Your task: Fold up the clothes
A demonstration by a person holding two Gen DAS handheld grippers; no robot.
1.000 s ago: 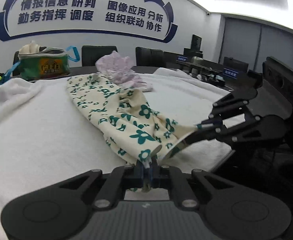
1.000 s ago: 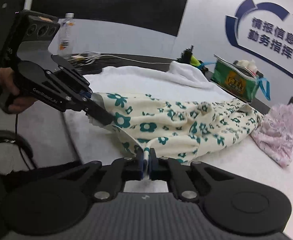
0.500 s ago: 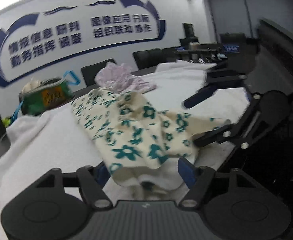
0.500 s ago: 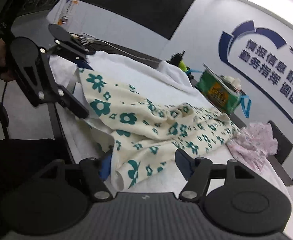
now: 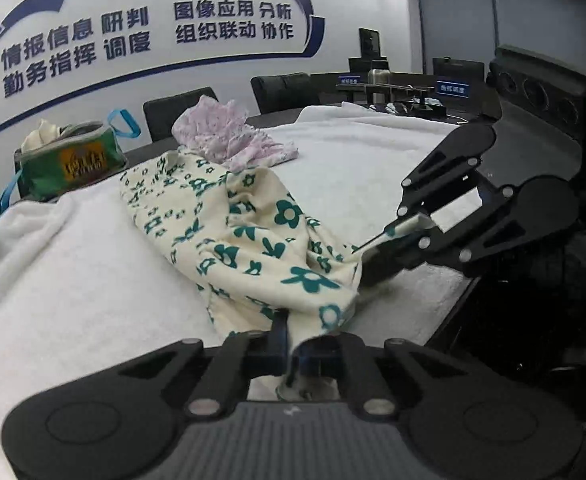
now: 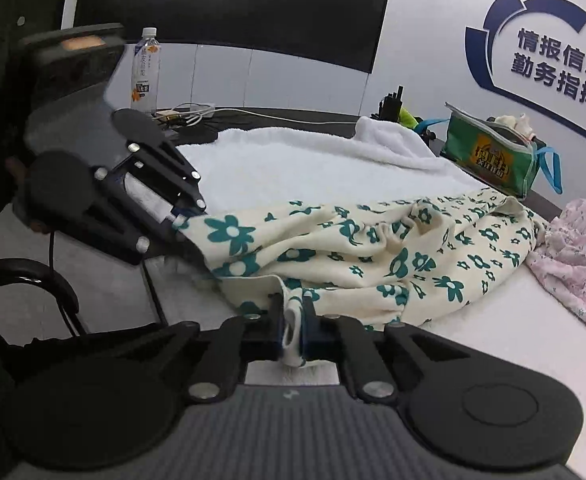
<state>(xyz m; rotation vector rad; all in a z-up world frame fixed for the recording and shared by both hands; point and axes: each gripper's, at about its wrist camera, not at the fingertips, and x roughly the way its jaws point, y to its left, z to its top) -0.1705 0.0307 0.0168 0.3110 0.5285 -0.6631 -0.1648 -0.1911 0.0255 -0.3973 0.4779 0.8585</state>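
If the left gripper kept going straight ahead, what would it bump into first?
The left gripper is already shut on the flowered garment, so it would push into that cloth first. Farther along, probably the pink garment.

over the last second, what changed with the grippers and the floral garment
Both grippers let go, then closed again: the left gripper and right gripper each now pinch the floral garment at its near edge. The pink garment and green bag stayed put.
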